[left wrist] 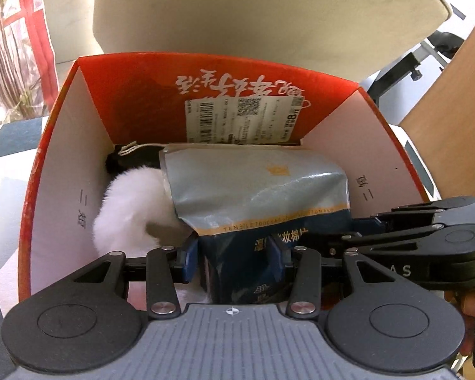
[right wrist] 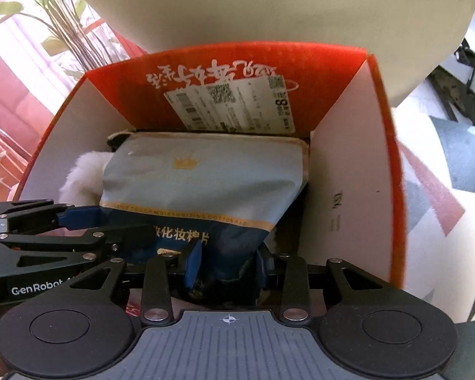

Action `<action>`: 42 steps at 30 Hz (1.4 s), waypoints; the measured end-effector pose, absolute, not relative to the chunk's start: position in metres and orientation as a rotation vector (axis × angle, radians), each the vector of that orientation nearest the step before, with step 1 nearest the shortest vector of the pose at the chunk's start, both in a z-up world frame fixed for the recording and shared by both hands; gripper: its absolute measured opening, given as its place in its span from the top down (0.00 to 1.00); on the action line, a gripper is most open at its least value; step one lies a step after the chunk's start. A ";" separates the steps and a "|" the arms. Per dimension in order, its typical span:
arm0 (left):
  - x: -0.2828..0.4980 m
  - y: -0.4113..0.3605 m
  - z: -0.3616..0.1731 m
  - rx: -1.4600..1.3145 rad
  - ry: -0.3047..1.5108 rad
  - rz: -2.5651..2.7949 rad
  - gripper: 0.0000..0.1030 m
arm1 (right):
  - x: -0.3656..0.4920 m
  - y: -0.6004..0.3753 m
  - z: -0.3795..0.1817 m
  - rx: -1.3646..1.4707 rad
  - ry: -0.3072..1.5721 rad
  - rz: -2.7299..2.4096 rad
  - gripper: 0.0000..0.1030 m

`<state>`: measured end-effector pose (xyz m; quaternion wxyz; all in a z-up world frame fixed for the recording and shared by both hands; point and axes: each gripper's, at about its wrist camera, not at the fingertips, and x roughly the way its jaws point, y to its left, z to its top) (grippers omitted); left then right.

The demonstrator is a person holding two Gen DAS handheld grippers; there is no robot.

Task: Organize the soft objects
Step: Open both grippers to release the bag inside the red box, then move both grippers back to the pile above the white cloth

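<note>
Pretty bright daylight overall, coming in from the window side at upper left, where the curtain (left wrist: 3, 47) and the plant (right wrist: 63, 25) are washed out pinkish-white. The floor around the box (left wrist: 57, 145) is blown out too. Inside the box it's dimmer, with dark shadow under the blue pouch (left wrist: 256, 183) and in the far corners. The pouch has soft sheen on its creases. Heavy fisheye bending on both cameras: box walls bow outward and the corners go black. The right wrist view is slightly softer, label (right wrist: 231, 104) text smeared.
</note>
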<state>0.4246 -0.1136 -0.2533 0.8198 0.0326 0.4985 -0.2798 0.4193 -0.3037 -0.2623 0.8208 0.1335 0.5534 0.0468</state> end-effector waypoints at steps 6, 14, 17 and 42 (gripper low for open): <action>0.420 -0.110 -0.245 0.091 1.033 -0.588 0.54 | 0.422 -0.299 -0.269 0.257 1.224 0.115 0.69; 0.412 -0.100 -0.229 0.122 0.968 -0.567 0.54 | 0.416 -0.302 -0.264 0.245 1.223 0.085 0.68; 0.408 -0.094 -0.223 0.126 0.949 -0.558 0.54 | 0.413 -0.303 -0.260 0.217 1.231 0.074 0.69; 0.320 -0.041 -0.151 0.137 0.607 -0.422 0.00 | 0.317 -0.305 -0.176 0.123 0.811 0.014 0.00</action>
